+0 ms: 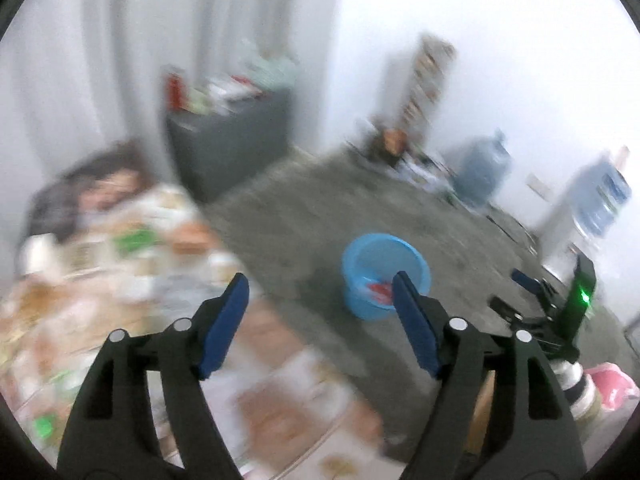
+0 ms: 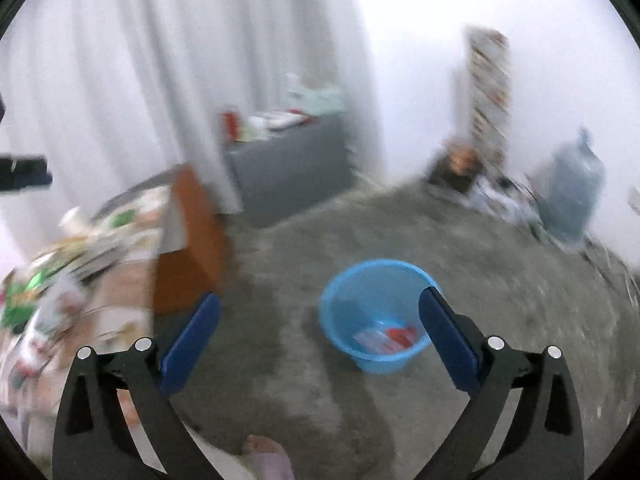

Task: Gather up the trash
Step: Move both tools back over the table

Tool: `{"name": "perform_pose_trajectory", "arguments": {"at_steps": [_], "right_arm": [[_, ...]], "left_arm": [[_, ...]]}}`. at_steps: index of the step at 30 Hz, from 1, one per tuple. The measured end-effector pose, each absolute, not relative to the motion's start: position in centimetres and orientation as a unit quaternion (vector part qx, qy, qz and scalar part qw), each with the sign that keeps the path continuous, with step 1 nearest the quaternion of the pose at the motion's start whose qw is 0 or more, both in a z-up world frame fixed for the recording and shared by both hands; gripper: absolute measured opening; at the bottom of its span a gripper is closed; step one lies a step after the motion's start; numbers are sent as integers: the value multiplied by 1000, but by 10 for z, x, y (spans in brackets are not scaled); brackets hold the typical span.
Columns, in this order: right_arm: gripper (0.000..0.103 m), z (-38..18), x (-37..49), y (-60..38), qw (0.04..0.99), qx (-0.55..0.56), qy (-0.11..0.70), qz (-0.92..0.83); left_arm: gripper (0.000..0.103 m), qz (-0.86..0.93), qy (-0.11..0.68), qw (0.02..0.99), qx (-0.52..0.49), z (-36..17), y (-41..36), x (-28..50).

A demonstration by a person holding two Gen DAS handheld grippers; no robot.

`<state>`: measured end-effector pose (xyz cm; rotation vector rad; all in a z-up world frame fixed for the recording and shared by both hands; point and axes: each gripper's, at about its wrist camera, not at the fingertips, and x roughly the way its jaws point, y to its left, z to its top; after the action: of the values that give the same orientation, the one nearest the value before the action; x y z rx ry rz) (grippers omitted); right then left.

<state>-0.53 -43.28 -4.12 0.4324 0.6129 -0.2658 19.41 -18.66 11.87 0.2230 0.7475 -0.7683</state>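
Right wrist view: blue plastic bucket [image 2: 376, 316] held red-and-white wrappers [image 2: 386, 337]; left gripper [image 1: 320, 312] and right gripper [image 2: 320, 336] jaws both spread, empty.

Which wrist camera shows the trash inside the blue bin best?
Right wrist: it looks down into the blue bin, showing the red and white trash unobstructed. In the left wrist view, a finger partly covers the trash.

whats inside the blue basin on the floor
The blue basin holds a red piece and a pale wrapper at its bottom; blur hides what they are, or anything beneath.
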Motion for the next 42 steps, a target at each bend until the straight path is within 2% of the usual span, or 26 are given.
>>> {"name": "perform_pose_trajectory", "arguments": {"at_steps": [5,8,11,16,24,29,33,42], "right_arm": [[97,-4,0,-360,944,186,271,-23],[97,16,3,-319,946,186,260,48],[97,36,14,-275,938,182,267,126],[97,49,39,-223,910,175,316,201],[97,35,66,-176,877,184,378,230],[97,20,90,-161,860,194,410,232],[97,9,110,-157,842,221,430,239],[97,23,155,-145,825,245,427,278]], "left_arm": [[78,-277,302,911,52,164,-36,147],[80,-256,304,918,11,156,34,118],[83,-262,329,907,12,123,71,89],[83,-266,344,899,54,55,97,65],[83,-278,405,871,1,-31,113,116],[83,-316,427,847,-15,-49,111,143],[84,-348,433,832,13,-59,100,147],[84,-334,422,840,64,-72,91,144]]}}
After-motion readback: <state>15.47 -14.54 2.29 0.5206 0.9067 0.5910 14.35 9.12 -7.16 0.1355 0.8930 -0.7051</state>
